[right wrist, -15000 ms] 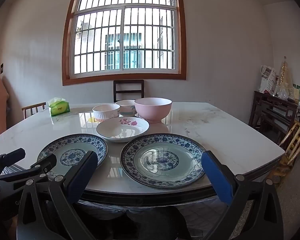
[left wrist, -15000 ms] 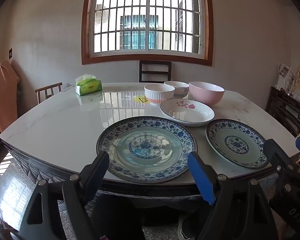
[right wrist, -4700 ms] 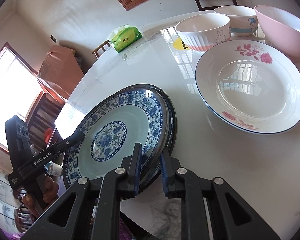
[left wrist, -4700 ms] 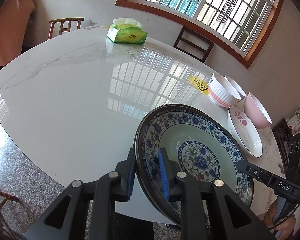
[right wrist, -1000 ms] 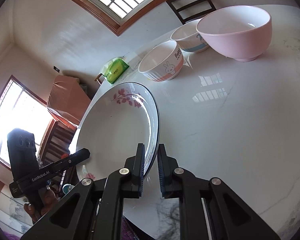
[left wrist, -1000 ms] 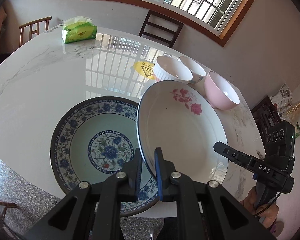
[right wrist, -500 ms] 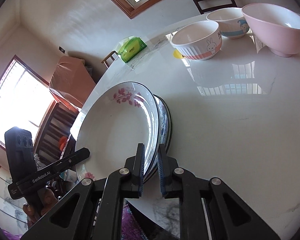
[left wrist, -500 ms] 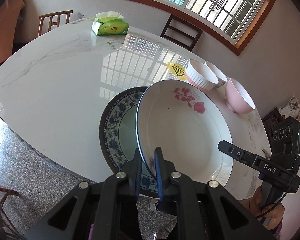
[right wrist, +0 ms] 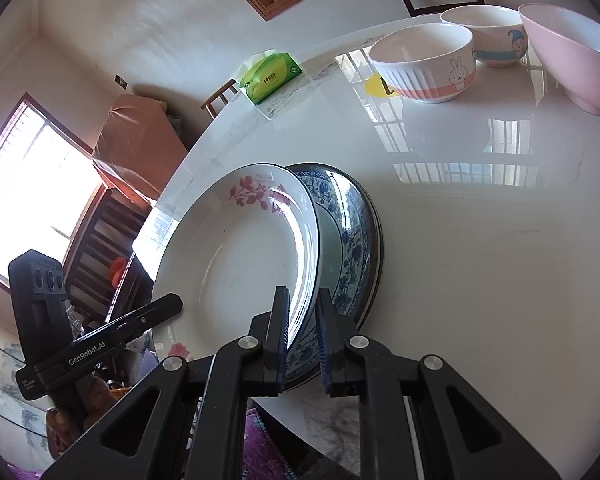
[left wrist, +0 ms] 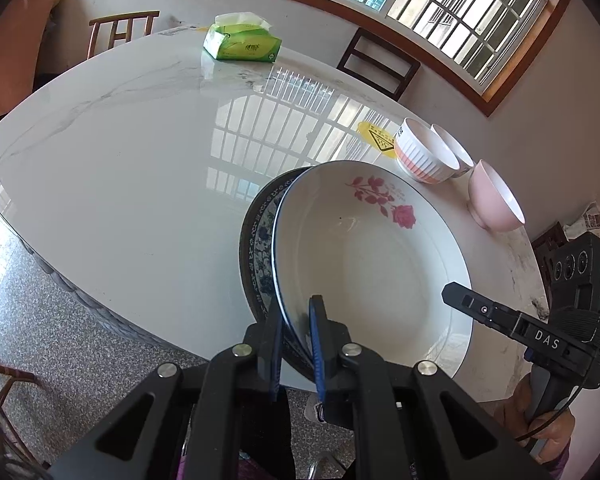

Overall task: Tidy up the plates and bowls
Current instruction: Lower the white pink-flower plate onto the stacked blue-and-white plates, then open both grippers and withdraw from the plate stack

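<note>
A white plate with a pink rose (left wrist: 372, 264) (right wrist: 240, 264) lies over the stacked blue-patterned plates (left wrist: 260, 240) (right wrist: 348, 240) near the table's front edge. My left gripper (left wrist: 294, 344) is shut on the white plate's near rim. My right gripper (right wrist: 302, 336) is shut on its opposite rim. A striped rabbit bowl (left wrist: 424, 156) (right wrist: 424, 64), a white bowl with a blue band (right wrist: 496, 36) and a pink bowl (left wrist: 496, 200) (right wrist: 576, 52) stand apart at the far right of the table.
A green tissue pack (left wrist: 242, 42) (right wrist: 270, 74) sits at the far side of the white marble table (left wrist: 120, 152). A yellow sticker (left wrist: 376, 138) lies by the bowls. Chairs (left wrist: 380, 62) stand around the table.
Both grippers have carried the white rose plate further over the blue plates and lowered it; it now covers most of the stack.
</note>
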Demonstrator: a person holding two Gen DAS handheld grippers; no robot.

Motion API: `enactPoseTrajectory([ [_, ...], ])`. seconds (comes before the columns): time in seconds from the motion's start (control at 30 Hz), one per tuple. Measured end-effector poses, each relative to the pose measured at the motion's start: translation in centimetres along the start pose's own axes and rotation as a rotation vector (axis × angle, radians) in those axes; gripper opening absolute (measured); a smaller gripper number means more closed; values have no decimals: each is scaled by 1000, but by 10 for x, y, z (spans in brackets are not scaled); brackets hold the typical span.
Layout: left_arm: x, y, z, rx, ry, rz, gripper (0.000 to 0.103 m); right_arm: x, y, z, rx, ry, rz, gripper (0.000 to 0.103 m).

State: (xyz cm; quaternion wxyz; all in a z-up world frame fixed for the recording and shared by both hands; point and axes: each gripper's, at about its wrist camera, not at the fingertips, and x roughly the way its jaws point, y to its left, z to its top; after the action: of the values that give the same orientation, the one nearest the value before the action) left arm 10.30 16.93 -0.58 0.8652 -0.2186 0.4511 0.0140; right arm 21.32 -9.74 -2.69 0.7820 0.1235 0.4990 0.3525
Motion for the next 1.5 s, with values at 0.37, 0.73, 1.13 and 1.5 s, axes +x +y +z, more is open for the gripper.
enactPoseTrajectory([
  [0.37,8,3,2,-1,8,2,12,6,0,0,1,12,-14,14],
  [0.73,13,1,2,13,16,-2,14,8,0,-2,5,13,-34,14],
  [1.13,15,-5,1,89,-32,46,19,10,4,-1,-18,-11,-65,15],
  [1.5,-9,-19,2,202,-216,220,49,10,15,1,-109,-63,-168,17],
])
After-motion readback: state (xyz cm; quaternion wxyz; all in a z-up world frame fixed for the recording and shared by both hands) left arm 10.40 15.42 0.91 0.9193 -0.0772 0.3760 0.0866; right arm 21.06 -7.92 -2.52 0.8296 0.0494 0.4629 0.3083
